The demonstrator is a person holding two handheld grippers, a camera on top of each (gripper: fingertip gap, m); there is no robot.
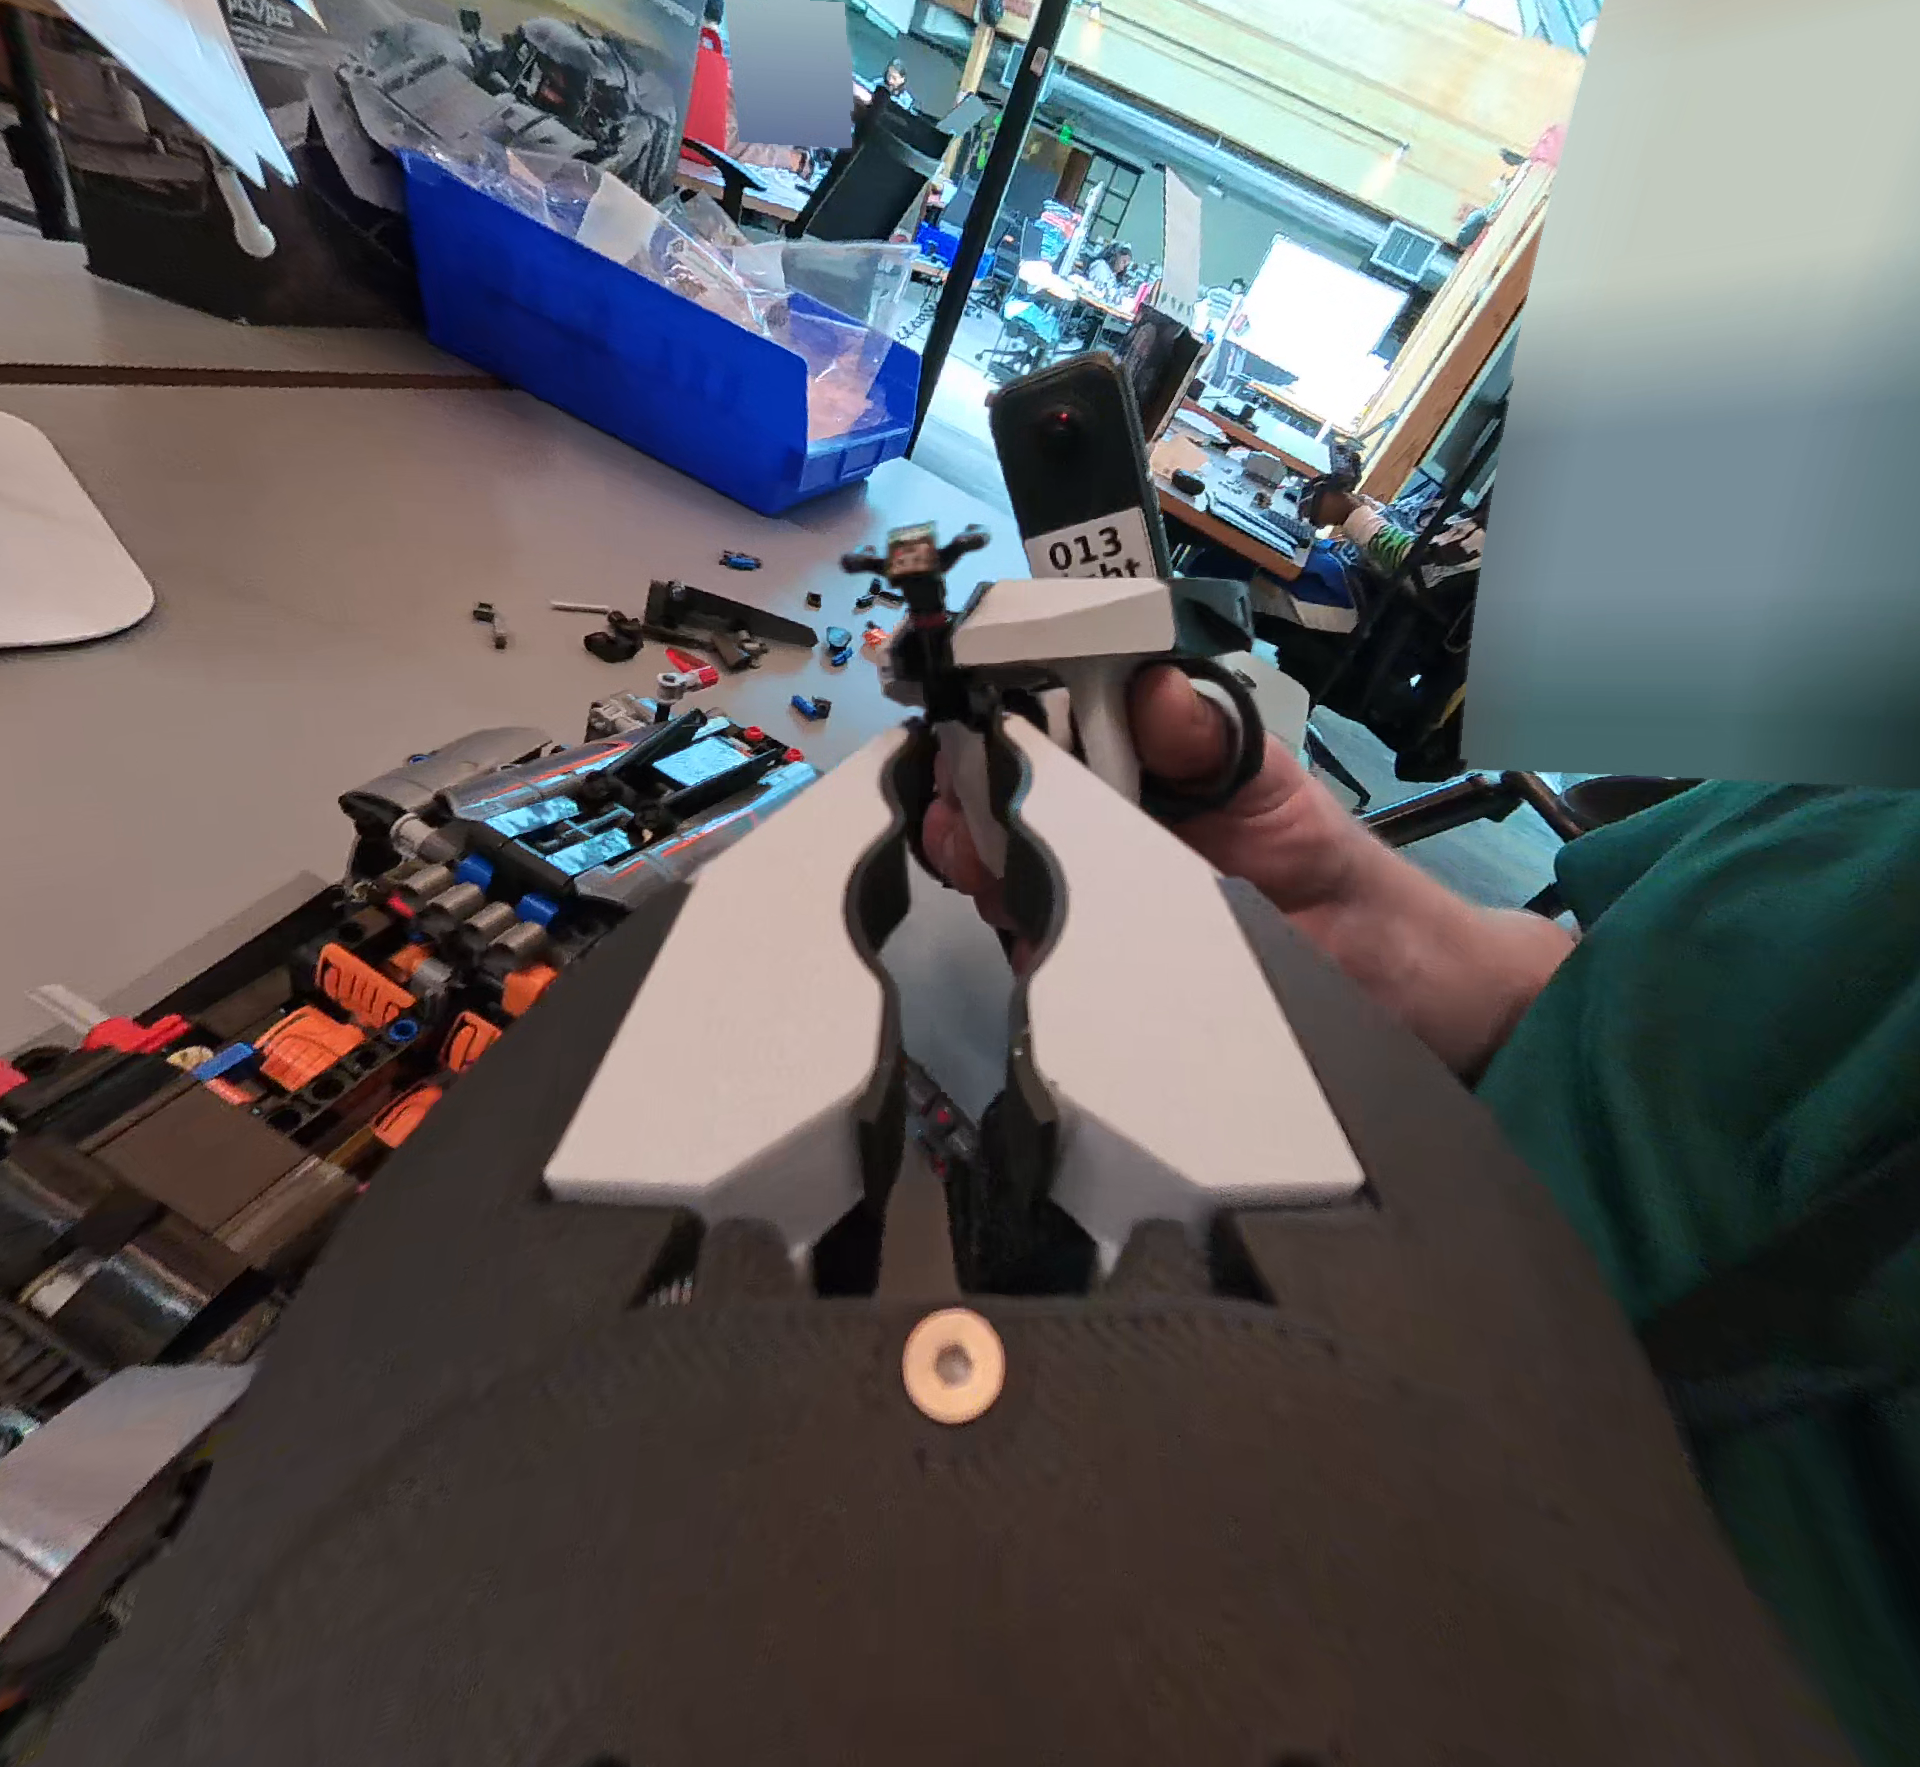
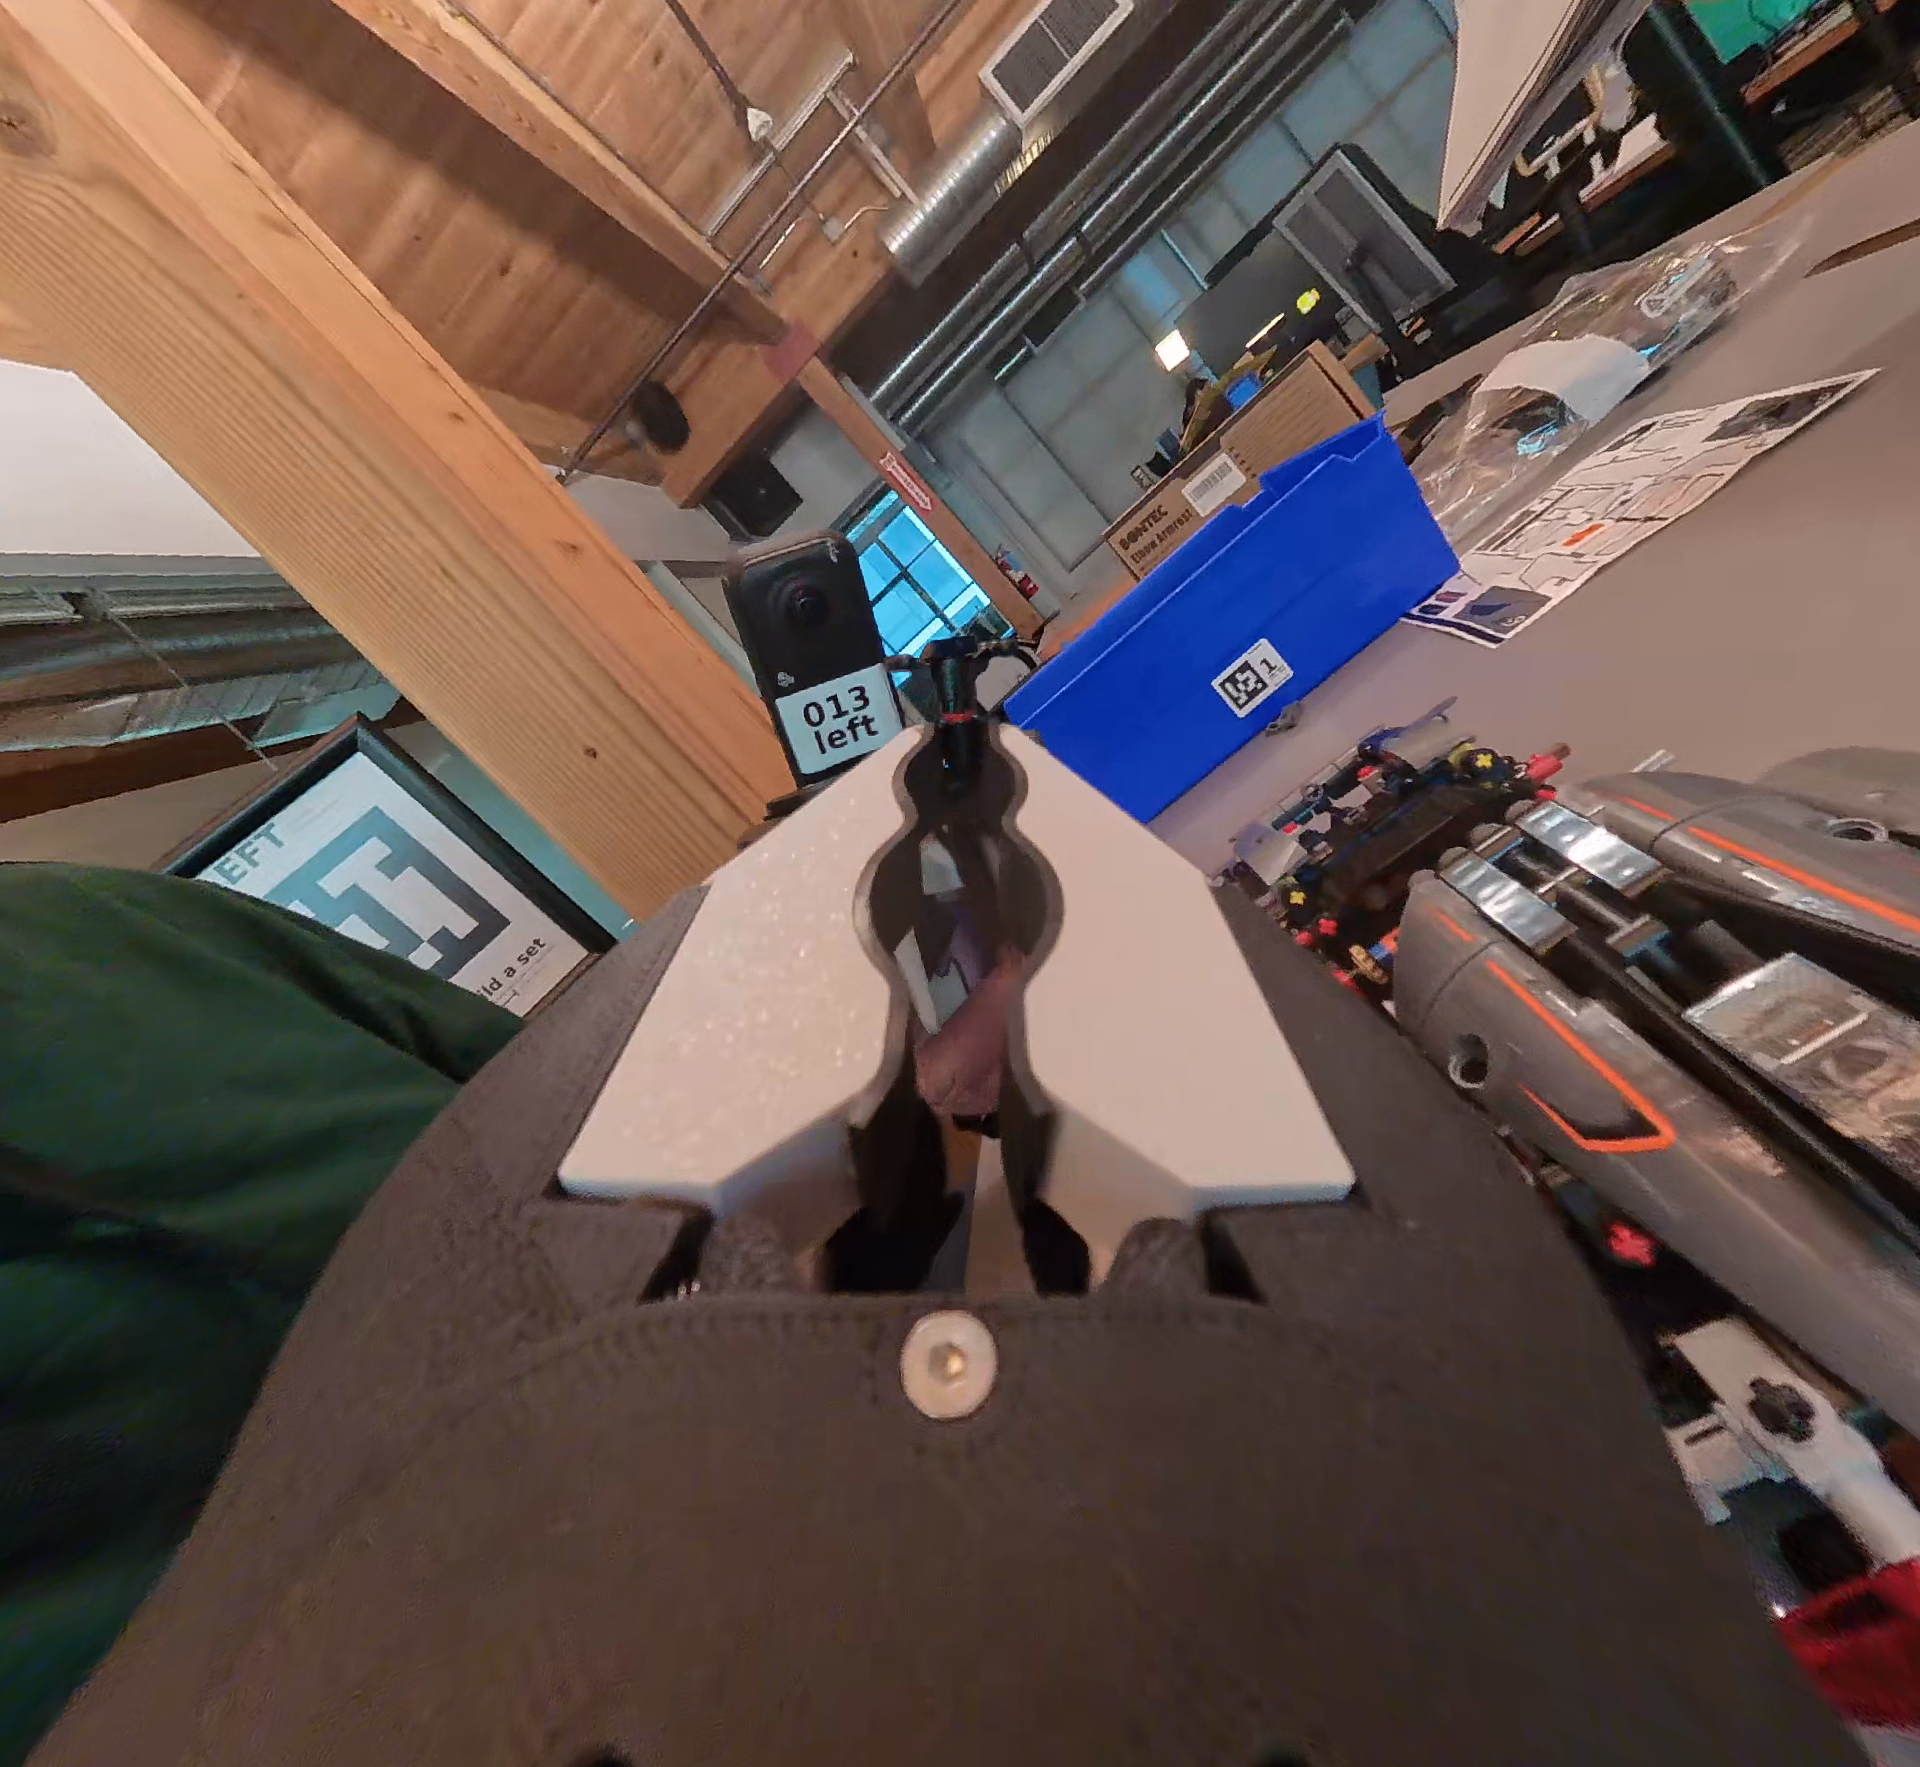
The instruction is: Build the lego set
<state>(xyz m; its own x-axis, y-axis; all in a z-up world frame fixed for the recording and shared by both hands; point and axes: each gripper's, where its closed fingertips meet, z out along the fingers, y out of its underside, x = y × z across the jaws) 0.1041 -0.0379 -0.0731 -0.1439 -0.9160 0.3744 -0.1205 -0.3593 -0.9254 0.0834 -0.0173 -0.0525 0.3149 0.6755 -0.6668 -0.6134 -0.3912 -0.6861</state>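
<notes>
My left claw (image 1: 956, 741) is nearly closed, its tips pinching the foot of a small black sub-assembly (image 1: 925, 616) with a winged top and a red band. My right claw (image 2: 961, 751) is just as narrow and nips the same piece from the other side. The piece hangs in the air above the bench (image 1: 312, 522), between the two claws.

The risks, as I judge them:
- Both tips hold very little plastic. If either claw twists, the piece could pop out or its pins could separate.
- If the claws pull against each other, the thin stem could bend at the red band.
- Anything dropped would fall towards the half-built grey, black and orange Lego car (image 1: 468, 886) on the near side of the bench. It could also land among the loose parts (image 1: 727, 637) at mid-bench, where it would be hard to find.

Several things carry writing or markings:
- A white printed label sits on each claw's black camera (image 2: 810, 647).
- The blue bin (image 2: 1247, 637) towards the far edge has a square code tag.
- The dark set box (image 1: 416, 55) behind the bin is printed with brand lettering and a picture of the car.
- A printed sheet (image 2: 1662, 491) lies flat beyond the bin.
- A framed sign (image 2: 395, 886) bears a block pattern.
</notes>
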